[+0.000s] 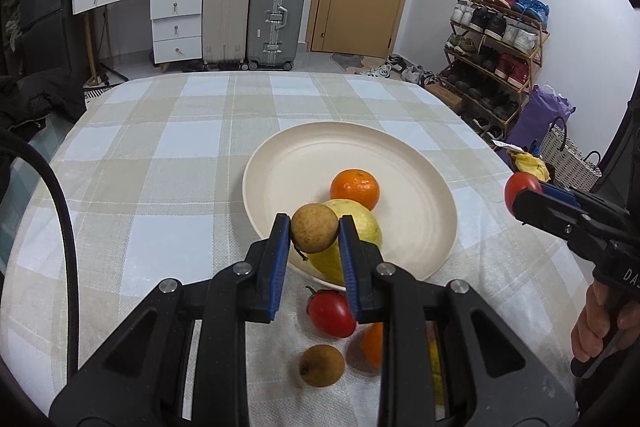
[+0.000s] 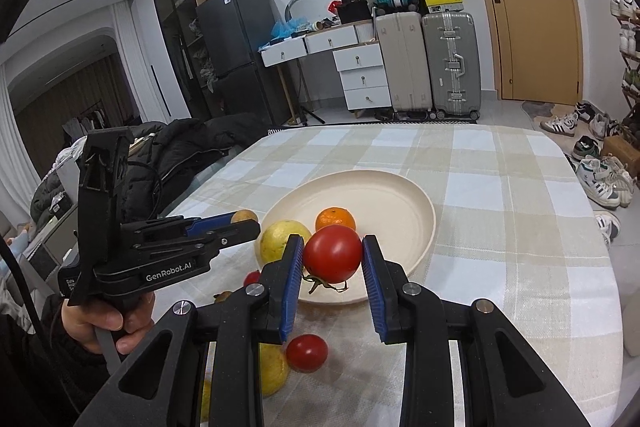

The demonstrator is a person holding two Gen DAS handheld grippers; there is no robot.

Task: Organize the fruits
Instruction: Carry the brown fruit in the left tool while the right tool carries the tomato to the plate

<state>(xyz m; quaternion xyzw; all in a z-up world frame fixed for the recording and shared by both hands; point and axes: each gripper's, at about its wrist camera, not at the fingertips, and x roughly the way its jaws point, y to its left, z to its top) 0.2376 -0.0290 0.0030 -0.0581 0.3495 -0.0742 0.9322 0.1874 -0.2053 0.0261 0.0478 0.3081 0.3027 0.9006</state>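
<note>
Here, my left claw [image 1: 314, 233] is clamped on a small round brown fruit with a rough tan skin [image 1: 314, 233]; the blue pads [image 1: 280, 259] press it from both sides. The fruit is almost a ball, so it has no clear long axis, but a short stem shows at its lower left side and points down toward the table. I hold it in the air, just above the near rim of the wide cream-coloured round plate [image 1: 420, 187].

My right claw [image 2: 333, 254] is clamped on a shiny round red tomato [image 2: 333, 254]. Its green stem and leaves hang below it and point down, so its axis stands about upright. It hangs over the near part of the plate [image 2: 400, 203].

On the plate lie a round orange mandarin [image 1: 354, 188] and a large pale yellow-green fruit [image 1: 360, 231]. They are just beside each other; I cannot tell if they touch. The yellow-green fruit lies at the near edge of the plate, behind my left claw.

On the checked beige and white tablecloth [image 1: 160, 167], near me, lie a second red tomato [image 1: 331, 313] with its stem pointing up and left, a second brown fruit [image 1: 322, 365], and another orange fruit [image 1: 374, 345] half hidden by my right finger. In the right wrist view another yellow fruit [image 2: 272, 369] lies beside a tomato [image 2: 307, 353].
</note>
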